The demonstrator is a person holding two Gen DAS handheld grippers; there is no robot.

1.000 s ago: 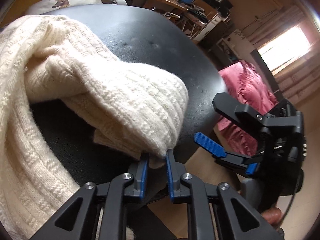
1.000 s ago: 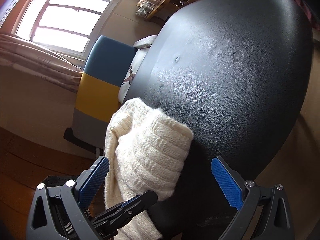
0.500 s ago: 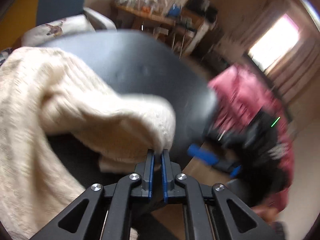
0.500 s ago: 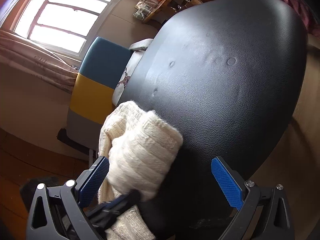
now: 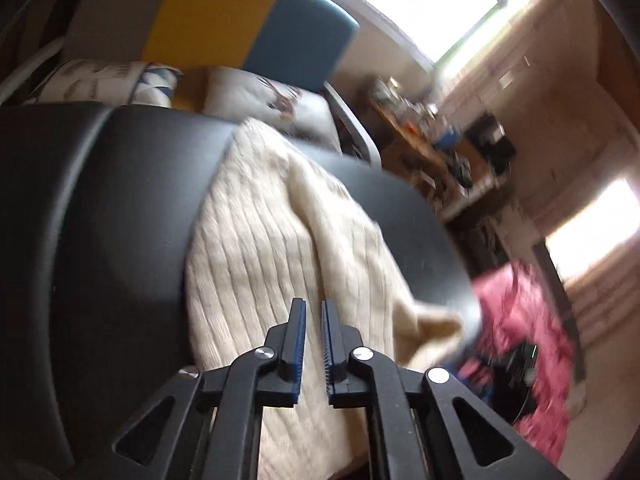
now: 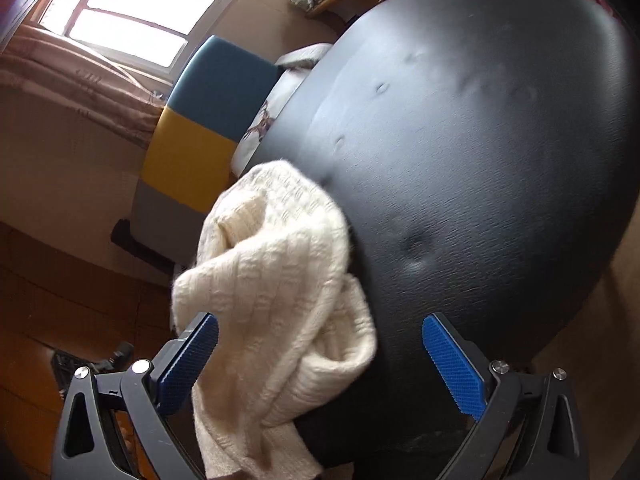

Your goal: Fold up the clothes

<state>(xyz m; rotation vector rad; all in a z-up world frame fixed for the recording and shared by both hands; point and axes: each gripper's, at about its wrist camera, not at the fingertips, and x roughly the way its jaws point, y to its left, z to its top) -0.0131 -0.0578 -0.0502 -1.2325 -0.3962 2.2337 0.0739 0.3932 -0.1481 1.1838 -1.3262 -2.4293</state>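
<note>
Presently, the left gripper [image 5: 313, 308] has its jaws drawn nearly together, a narrow gap showing between the blue pads; no cloth is seen between them. It hangs over the cream knitted sweater [image 5: 280, 248], which lies on the black padded surface [image 5: 120, 220], running from 12 o'clock down to 6 o'clock in the left view. The right gripper [image 6: 320, 344] stands wide open, holding nothing. In its view the sweater [image 6: 280, 280] lies bunched at the surface's [image 6: 480, 160] 9 o'clock edge, just beside the left pad.
</note>
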